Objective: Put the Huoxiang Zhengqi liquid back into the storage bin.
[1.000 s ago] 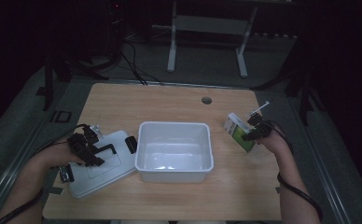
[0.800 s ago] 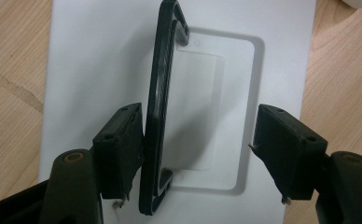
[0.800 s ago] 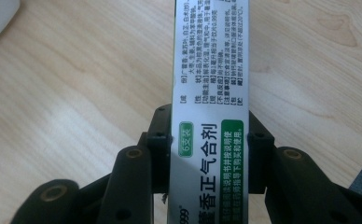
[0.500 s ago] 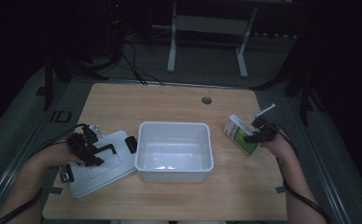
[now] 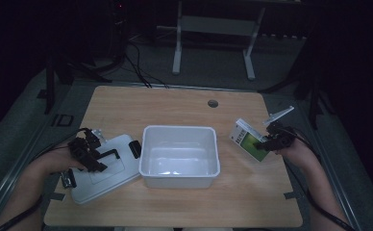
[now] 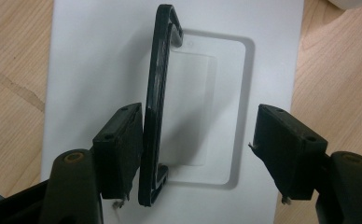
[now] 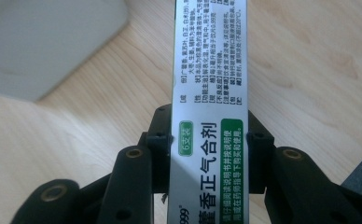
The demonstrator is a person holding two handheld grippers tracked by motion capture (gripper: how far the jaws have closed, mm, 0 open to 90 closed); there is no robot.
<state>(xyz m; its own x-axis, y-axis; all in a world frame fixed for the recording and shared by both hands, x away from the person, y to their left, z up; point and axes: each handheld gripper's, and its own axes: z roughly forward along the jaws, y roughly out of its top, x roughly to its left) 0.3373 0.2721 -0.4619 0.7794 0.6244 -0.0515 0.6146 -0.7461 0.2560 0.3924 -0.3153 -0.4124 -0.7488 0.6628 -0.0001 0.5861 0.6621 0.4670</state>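
A white lid (image 5: 119, 168) lies flat on the wooden table, left of the open white bin (image 5: 180, 128). My left gripper (image 5: 97, 155) hovers over the lid, open. In the left gripper view its jaws straddle the lid's raised black handle (image 6: 158, 93): one pad (image 6: 121, 149) touches the handle, the other stands well clear, and the gripper (image 6: 198, 135) spans the recess. Right of the bin, my right gripper (image 5: 267, 143) is shut on a green-and-white printed carton (image 5: 248, 139). In the right gripper view the carton (image 7: 212, 70) runs up between the closed jaws of the gripper (image 7: 210, 135).
The bin has nothing in it and sits mid-table. A small round cable hole (image 5: 213, 103) lies near the table's far edge. Dark floor, cables and a metal stand (image 5: 213, 29) surround the table. Bare wood (image 5: 175, 103) stretches behind the bin.
My right gripper has drifted slightly toward the near edge with the carton in it. The left gripper stays over the lid handle.
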